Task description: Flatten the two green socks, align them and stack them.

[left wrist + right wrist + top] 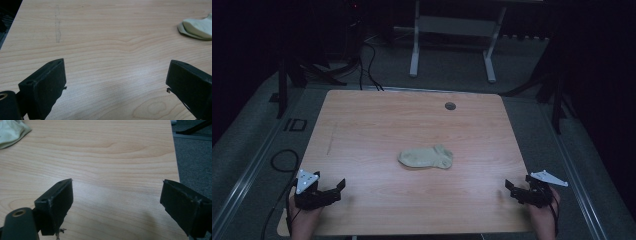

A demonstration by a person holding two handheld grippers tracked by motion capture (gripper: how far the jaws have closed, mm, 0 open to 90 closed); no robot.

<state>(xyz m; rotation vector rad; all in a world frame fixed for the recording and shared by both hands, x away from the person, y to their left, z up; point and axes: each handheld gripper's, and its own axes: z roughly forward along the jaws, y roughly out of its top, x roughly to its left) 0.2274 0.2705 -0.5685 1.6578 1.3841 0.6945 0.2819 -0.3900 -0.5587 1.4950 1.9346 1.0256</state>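
Observation:
A pale green sock [426, 157] lies flat near the middle of the wooden table [362, 125]. My left gripper [337, 189] rests low at the front left corner, open, with bare wood between its jaws. Its own view has the sock [198, 27] at the far upper right, well away from the gripper [116, 80]. My right gripper [512, 189] sits at the front right corner, also open and holding nothing. The right gripper view puts the sock [11, 132] at the top left, far from the gripper [117, 200].
A small round dark grommet [450, 105] is set into the table near its far edge. A faint pencil-like streak [57, 25] marks the left part of the top. Beyond the table stand white desk legs [414, 55], cables [367, 65] and dark stands on grey carpet.

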